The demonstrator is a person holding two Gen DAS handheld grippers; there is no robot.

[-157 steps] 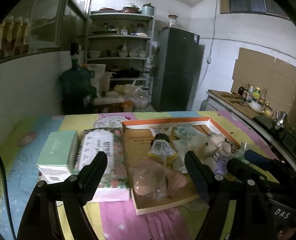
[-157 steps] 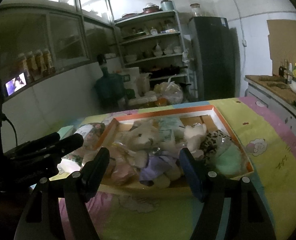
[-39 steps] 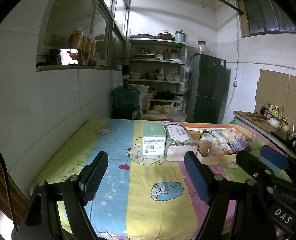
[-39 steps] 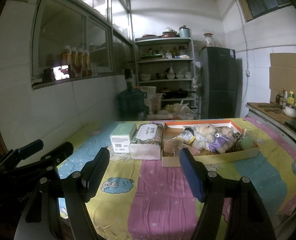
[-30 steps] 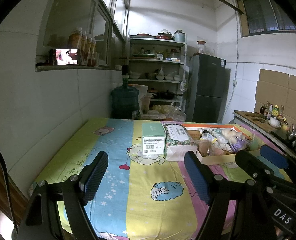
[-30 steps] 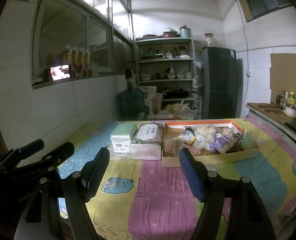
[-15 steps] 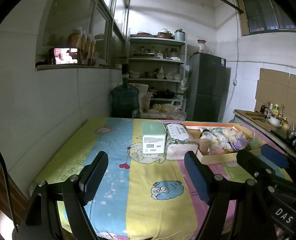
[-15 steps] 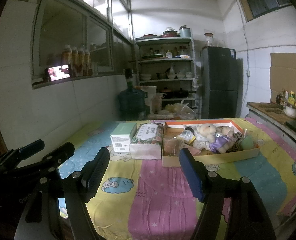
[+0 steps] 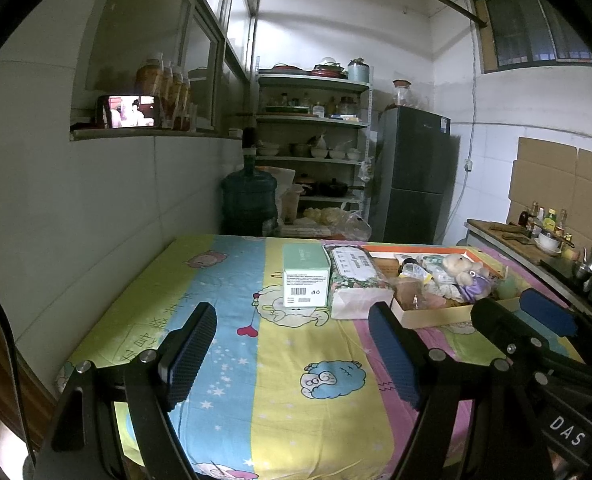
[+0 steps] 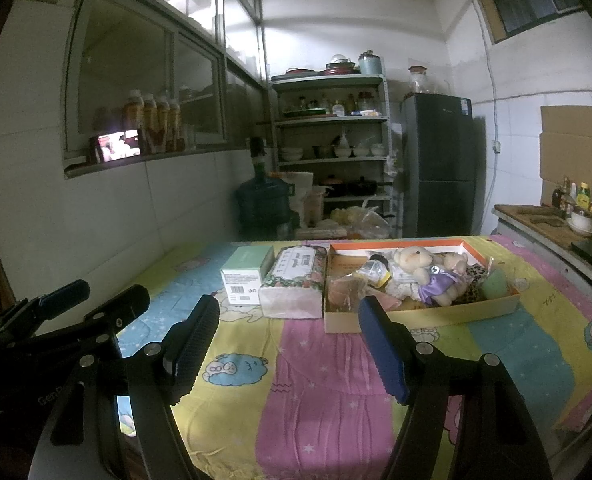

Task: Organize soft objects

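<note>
Judging by the soft toys filling the orange-rimmed box, sorting looks done; the left gripper and right gripper hang near its front, jaws wide, empty.

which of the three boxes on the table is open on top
The cardboard tray with the orange rim, rightmost of the three, holding the plush toys. The green box and the floral tissue pack beside it are closed.

We hold left gripper and right gripper side by side, level, jaws spread wide, both empty.

Carton, tissue pack, toy tray abreast on table.
</note>
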